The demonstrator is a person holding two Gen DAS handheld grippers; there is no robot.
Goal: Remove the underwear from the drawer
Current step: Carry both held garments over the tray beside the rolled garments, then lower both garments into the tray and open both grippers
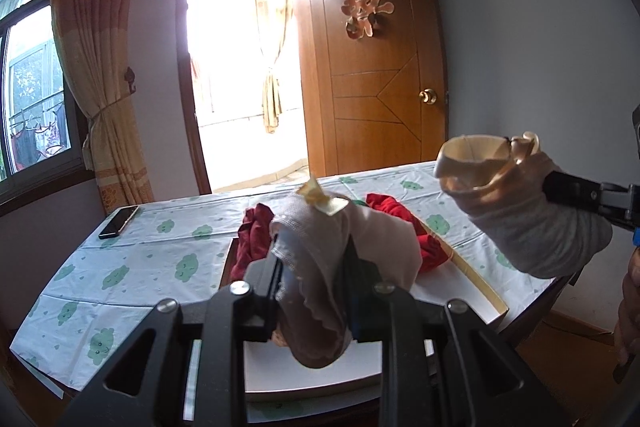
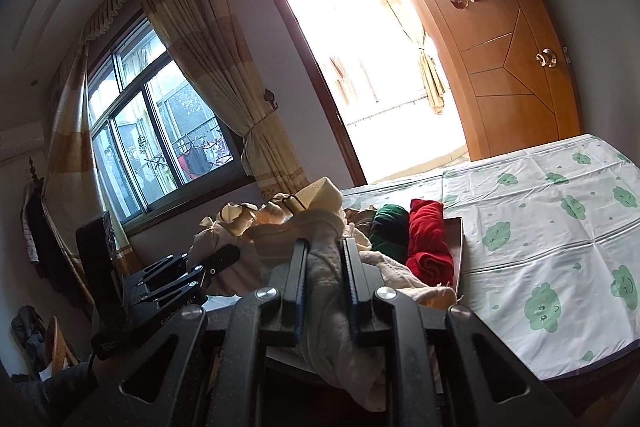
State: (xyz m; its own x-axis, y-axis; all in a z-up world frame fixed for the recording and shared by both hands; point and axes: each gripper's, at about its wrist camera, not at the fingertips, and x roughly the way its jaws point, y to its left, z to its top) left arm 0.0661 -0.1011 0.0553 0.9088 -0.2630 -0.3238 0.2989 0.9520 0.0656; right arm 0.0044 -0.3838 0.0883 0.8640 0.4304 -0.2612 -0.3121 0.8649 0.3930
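Your left wrist camera looks forward along its gripper [image 1: 312,267], close above the table [image 1: 120,259], facing the open door [image 1: 376,67]. Your right wrist camera sits just as near, angled left toward the window [image 2: 160,131]. Both views share the table, door and red cloth [image 1: 260,239].

A: How many garments are lifted up?
B: Two pale pieces of underwear [image 1: 320,259] [image 1: 520,211], one in each gripper.
A: And in the drawer [image 1: 472,267]?
B: Two red rolls [image 1: 256,239] [image 1: 400,211], one green roll [image 2: 390,227].
A: Anything else?
B: One phone [image 1: 119,221] on the far left of the bench [image 1: 120,267].
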